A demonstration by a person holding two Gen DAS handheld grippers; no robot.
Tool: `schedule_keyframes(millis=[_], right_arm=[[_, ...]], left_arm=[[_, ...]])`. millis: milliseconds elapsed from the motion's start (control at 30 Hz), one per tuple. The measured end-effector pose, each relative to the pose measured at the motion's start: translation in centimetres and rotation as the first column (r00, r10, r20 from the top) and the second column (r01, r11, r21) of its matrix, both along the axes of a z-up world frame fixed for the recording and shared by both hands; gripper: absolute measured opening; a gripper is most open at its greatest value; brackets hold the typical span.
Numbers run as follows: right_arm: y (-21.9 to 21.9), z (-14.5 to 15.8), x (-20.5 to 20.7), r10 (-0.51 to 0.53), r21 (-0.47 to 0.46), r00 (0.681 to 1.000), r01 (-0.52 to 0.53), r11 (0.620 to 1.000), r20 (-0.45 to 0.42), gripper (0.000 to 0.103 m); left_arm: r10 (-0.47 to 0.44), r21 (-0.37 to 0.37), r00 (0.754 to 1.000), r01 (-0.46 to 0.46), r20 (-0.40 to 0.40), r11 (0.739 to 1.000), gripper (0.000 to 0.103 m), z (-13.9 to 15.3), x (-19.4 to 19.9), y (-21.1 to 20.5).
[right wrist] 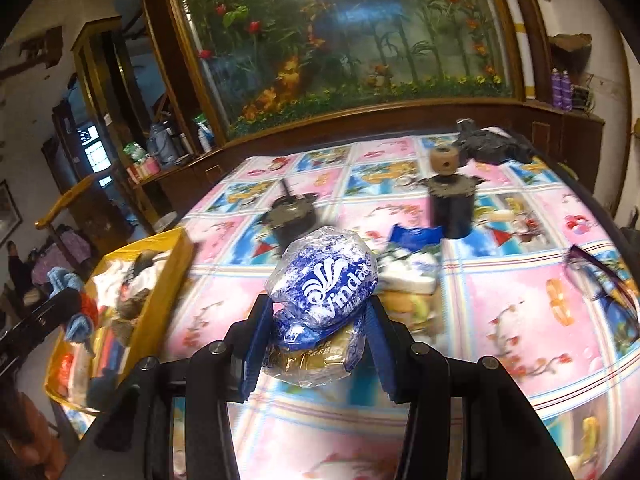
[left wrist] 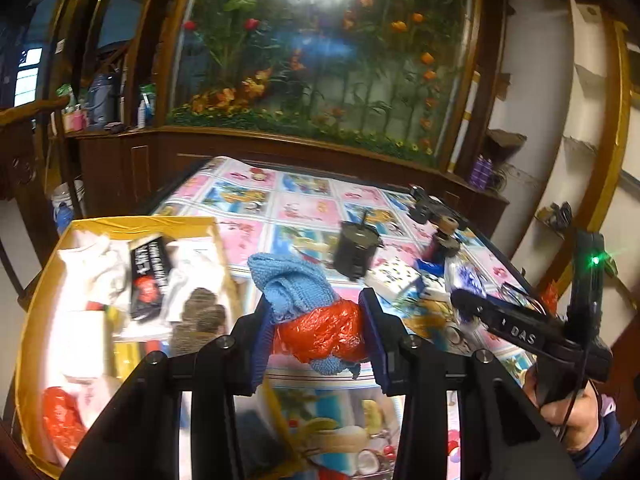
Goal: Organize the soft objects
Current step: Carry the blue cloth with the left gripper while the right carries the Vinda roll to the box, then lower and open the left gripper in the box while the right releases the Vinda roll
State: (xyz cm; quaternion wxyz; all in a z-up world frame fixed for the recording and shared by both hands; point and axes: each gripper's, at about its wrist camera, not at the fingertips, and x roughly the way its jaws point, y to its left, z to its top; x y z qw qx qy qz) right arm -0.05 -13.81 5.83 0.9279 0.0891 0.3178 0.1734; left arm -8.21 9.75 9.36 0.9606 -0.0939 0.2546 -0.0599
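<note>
In the left wrist view my left gripper (left wrist: 316,320) is shut on a bundle of blue knitted cloth (left wrist: 292,280) and crumpled red plastic bag (left wrist: 324,332). It hangs just right of a yellow box (left wrist: 140,224) that holds white cloths, a dark pack and another red bag. My right gripper (right wrist: 316,320) is shut on a blue-and-white plastic tissue pack (right wrist: 324,284), held above the flowered tablecloth (right wrist: 500,300). The yellow box (right wrist: 172,272) lies to its left. The right gripper (left wrist: 464,296) shows from the side with the tissue pack (left wrist: 466,276).
Two dark motor-like cylinders (right wrist: 290,216) (right wrist: 452,204) stand mid-table, one topped by a brown spool (right wrist: 444,162). A black bag (right wrist: 492,144) lies at the back right. A white patterned box (left wrist: 392,276) and glasses (right wrist: 600,276) lie on the cloth. A wooden cabinet stands behind.
</note>
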Motion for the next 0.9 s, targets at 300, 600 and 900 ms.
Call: schedule_keyframes(millis=[300, 600, 900], right_arm=[[7.0, 1.9, -1.7, 0.171, -0.002, 0.985, -0.171, 0.985, -0.005, 0.051], [13.9, 3.0, -2.2, 0.307, -0.019, 0.951, -0.308, 0.951, -0.024, 0.051], [20.0, 3.2, -1.4, 0.394, -0.033, 0.917, -0.396, 0.918, -0.059, 0.051]], left_arm=[[0.148, -0.069, 0.989, -0.149, -0.019, 0.986, 0.04, 0.5, -1.1, 8.3], [0.2, -0.16, 0.974, -0.215, -0.103, 0.963, 0.04, -0.6, -0.7, 16.0], [0.173, -0.173, 0.963, -0.21, -0.208, 0.962, 0.04, -1.8, 2.0, 19.7]])
